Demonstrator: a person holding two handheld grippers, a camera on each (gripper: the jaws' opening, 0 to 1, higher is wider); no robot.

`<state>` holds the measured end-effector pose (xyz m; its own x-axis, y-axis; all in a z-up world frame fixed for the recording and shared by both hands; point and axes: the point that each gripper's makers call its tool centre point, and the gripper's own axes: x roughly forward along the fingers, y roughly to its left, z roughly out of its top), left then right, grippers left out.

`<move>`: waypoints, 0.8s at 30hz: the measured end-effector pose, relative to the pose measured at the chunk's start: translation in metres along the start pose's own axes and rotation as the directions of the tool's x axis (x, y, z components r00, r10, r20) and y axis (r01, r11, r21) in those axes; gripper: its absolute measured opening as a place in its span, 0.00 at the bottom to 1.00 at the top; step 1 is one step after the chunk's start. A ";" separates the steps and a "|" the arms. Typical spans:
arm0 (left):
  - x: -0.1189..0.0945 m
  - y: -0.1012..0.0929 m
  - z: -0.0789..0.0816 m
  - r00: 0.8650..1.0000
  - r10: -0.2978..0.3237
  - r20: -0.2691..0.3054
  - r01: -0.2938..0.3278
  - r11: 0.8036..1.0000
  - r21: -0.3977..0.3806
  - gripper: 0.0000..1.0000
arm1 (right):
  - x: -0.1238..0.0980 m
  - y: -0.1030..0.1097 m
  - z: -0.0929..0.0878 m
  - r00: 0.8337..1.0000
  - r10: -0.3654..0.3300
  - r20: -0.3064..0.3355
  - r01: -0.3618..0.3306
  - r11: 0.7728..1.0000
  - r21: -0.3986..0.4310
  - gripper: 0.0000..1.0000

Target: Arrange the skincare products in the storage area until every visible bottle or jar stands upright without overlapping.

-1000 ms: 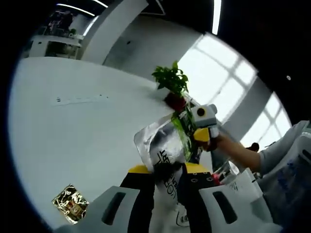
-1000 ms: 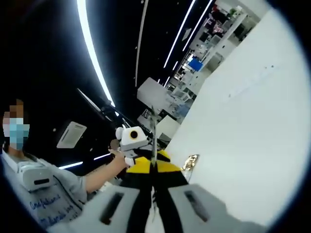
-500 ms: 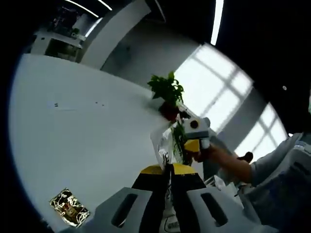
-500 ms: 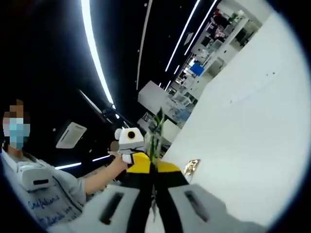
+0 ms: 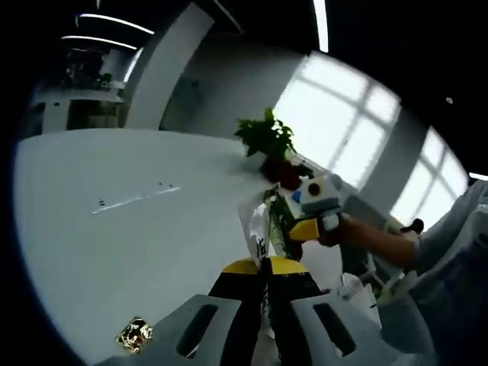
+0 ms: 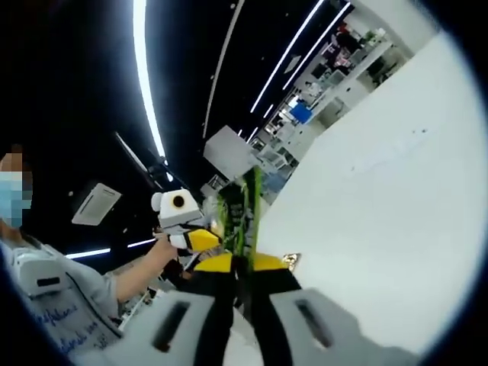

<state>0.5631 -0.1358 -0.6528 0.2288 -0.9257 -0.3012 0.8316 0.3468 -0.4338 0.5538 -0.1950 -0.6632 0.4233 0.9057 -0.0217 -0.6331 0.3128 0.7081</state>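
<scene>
A wide white tabletop [image 5: 114,229] spreads across the left gripper view and across the right side of the right gripper view, under dark ceiling with long light strips [image 6: 141,69]. Bright windows [image 5: 343,130] stand behind the far edge in the left gripper view, and a person's grey sleeve [image 5: 457,252] comes in from the right there. A potted green plant [image 5: 267,141] sits at the far edge of the tabletop. The left gripper [image 5: 264,267] has its jaws pressed nearly together on the lower edge of a silvery, green-printed sachet [image 5: 263,229], which stands up between the yellow tips. The right gripper [image 6: 240,267] likewise has its jaws closed narrowly on the same sachet, seen edge-on as a thin green strip rising above them; each gripper shows in the other's view just past the sachet, held in a hand [image 5: 347,229]. A small gold foil packet [image 5: 135,334] lies flat on the tabletop, well apart to the lower left.
</scene>
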 end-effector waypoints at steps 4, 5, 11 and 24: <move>-0.003 -0.002 0.004 0.999 0.037 -0.029 -0.035 0.996 0.077 0.00 | -0.001 -0.006 -0.002 0.998 -0.053 -0.029 0.051 0.998 -0.039 0.11; -0.003 -0.004 0.005 0.999 0.039 -0.037 -0.035 0.996 0.085 0.00 | -0.001 -0.007 -0.003 0.998 -0.060 -0.036 0.058 0.997 -0.043 0.12; -0.009 -0.006 0.009 0.993 0.089 -0.081 -0.074 0.983 0.171 0.00 | -0.006 -0.012 -0.006 0.988 -0.139 -0.065 0.131 0.985 -0.112 0.14; -0.030 -0.010 0.017 0.978 0.174 -0.113 -0.139 0.955 0.264 0.00 | -0.020 -0.007 -0.005 0.989 -0.141 -0.054 0.134 0.984 -0.117 0.15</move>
<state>0.5567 -0.1140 -0.6254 0.3109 -0.8283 -0.4660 0.8955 0.4196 -0.1484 0.5466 -0.2137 -0.6706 0.4728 0.8667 -0.1591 -0.6419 0.4625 0.6117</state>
